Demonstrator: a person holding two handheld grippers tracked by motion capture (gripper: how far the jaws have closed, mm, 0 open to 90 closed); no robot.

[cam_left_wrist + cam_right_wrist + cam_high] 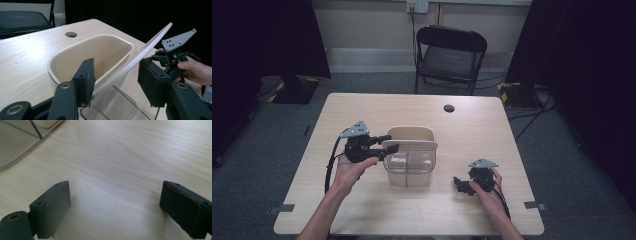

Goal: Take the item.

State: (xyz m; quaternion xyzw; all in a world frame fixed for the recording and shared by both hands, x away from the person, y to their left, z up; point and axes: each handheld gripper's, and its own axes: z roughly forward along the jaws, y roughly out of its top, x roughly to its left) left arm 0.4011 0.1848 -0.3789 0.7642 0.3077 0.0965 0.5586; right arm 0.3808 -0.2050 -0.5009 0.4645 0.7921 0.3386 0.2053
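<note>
A clear plastic box [409,172] with a cream inner tub [100,52] stands mid-table. A thin cream lid [150,43] is tilted up over the tub's near edge and runs between the jaws of my left gripper [116,75], whose pads press on it. From above, my left gripper [388,145] reaches in from the left at the box's rim, level with the lid [414,145]. My right gripper [462,186] rests low on the table right of the box, and in its own view it [113,210] is open over bare wood. The box's clear corner [17,142] lies beyond it.
A round cable hole [449,108] sits near the table's [362,215] far edge. A black folding chair [451,55] stands behind the table. Dark curtains and stand bases flank both sides. The right hand with its gripper's grey plate [178,40] is beyond the lid.
</note>
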